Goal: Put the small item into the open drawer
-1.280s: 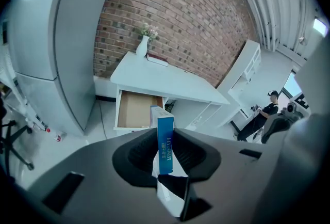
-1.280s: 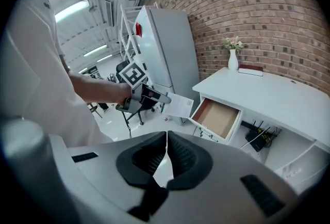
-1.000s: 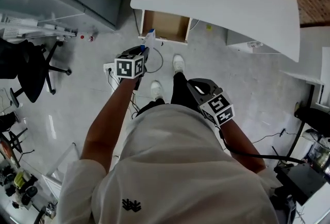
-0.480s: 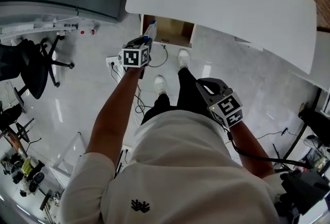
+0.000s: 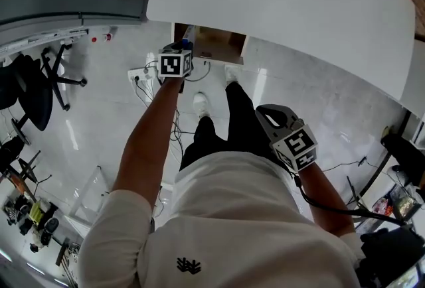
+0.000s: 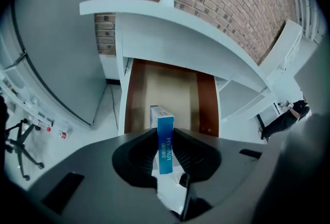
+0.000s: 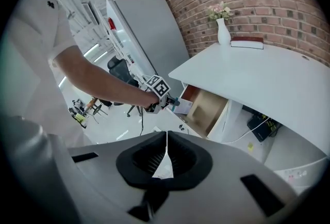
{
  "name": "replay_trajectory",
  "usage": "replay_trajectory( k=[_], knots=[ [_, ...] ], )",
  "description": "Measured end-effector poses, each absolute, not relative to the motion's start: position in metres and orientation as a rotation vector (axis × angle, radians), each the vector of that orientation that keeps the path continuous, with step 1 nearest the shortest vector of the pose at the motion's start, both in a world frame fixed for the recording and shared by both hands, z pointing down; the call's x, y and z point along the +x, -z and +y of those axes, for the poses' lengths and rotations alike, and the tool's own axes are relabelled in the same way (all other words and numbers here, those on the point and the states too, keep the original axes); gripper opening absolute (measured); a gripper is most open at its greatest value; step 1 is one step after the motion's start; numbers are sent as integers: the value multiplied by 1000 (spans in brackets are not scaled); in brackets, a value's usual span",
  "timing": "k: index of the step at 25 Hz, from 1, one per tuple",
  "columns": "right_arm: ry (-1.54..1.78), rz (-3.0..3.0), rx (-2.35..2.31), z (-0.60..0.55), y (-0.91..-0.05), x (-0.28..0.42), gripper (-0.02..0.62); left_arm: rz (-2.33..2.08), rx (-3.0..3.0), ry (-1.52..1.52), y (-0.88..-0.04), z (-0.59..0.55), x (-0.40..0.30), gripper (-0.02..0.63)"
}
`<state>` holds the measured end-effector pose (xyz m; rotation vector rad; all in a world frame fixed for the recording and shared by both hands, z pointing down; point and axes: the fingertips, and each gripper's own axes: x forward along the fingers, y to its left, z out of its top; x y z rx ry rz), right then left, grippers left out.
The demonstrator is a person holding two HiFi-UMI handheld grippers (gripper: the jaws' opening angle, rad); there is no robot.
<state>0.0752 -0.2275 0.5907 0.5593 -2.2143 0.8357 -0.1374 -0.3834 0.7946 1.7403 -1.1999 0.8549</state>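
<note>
L gripper (image 6: 165, 134) clamped on small blue-and-white cardboard box (image 6: 162, 114) — box upright betw jaws, at near end of open brown wooden drawer (image 6: 129, 99) under white curved desk (image 5: 285, 1). R gripper (image 7: 165, 140) — jaws together, nothing betw them, low by person's right leg, well apart from drawer.

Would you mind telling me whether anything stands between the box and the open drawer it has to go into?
Nothing visible does. The left gripper holds the box upright in its fingers near the drawer's front edge. The drawer's wooden bottom looks bare, and the desk top covers only its far part.
</note>
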Motion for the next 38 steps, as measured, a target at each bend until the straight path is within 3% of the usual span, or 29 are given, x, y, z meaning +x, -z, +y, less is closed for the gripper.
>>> replay_trajectory(
  k=[23,38],
  knots=[
    [-906,-2143,547,-239,-620,89,34,-1172,1623,-1011,-856,-387,-141,132],
    [-842,-2223,568,-235,-600,72,32,-1212,1749,-927,-795,-384,-137,155]
  ],
)
